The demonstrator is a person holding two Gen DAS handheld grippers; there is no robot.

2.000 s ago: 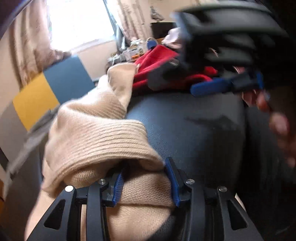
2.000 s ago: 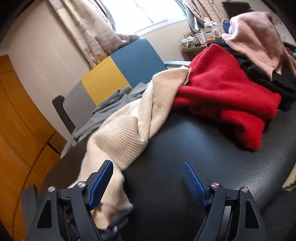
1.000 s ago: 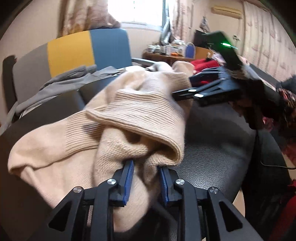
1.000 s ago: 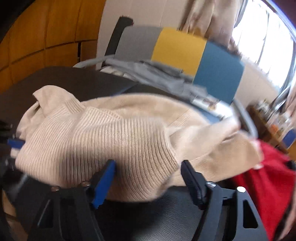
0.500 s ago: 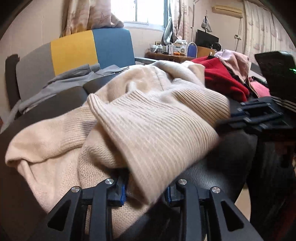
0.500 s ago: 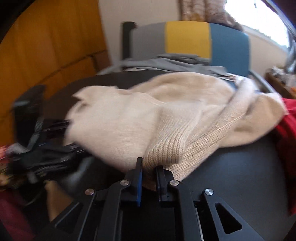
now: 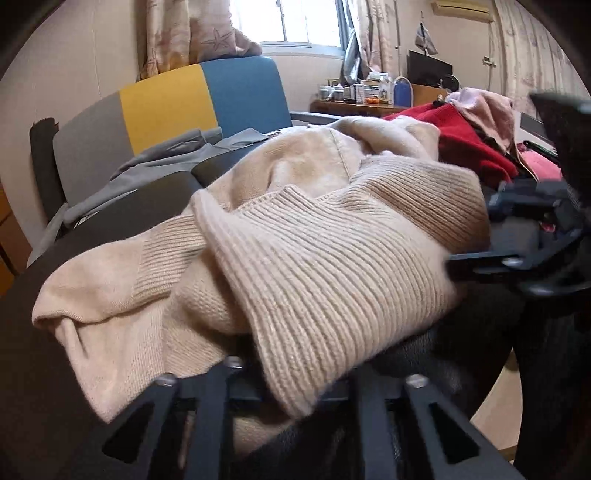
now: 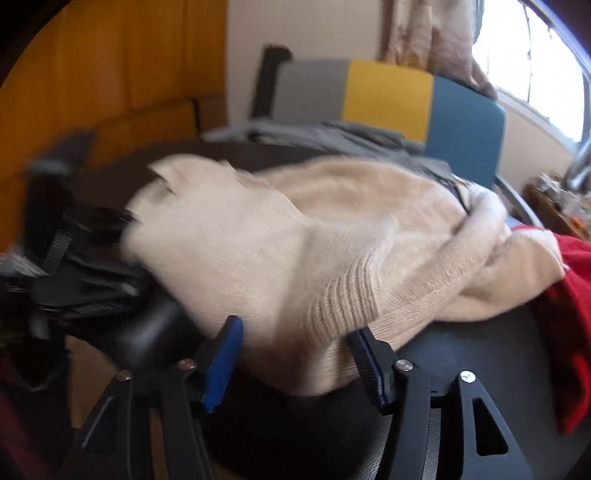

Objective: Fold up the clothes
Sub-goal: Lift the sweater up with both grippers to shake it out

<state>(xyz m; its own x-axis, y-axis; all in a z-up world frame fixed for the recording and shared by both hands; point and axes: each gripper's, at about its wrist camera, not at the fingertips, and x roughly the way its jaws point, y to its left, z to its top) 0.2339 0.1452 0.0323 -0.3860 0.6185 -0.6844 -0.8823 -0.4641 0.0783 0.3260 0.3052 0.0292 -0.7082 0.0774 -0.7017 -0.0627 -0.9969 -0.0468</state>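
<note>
Here, a beige knit sweater (image 7: 314,266) is seen bunched in a heap on a dark, leather-like surface (image 8: 480,350), w/ its ribbed hem draped toward the lower edge of the left wrist view. The left gripper (image 7: 291,391) sits at that near edge; its fingertips are hidden under the ribbed fold, so whether the sweater is pinched can't be told. In the right wrist view the right gripper (image 8: 295,354) is shown w/ its jaws spread wide, blue pads on either side of a ribbed fold of the sweater, one pad (image 8: 221,360) at the left and the other at the right, not clamped on it. That view is partly motion-blurred, esp. on the left, where the other gripper's dark body is smeared. The right gripper's black frame is also visible at the right edge of the left wrist view, touching or just beside the sweater. Behind the sweater a red garment (image 7: 465,147) and a pink garment (image 7: 487,107) are piled. A grey garment (image 7: 159,162) is laid over a chair (image 7: 166,107) w/ grey, yellow and blue panels, near a window (image 7: 306,18) w/ curtains.
</note>
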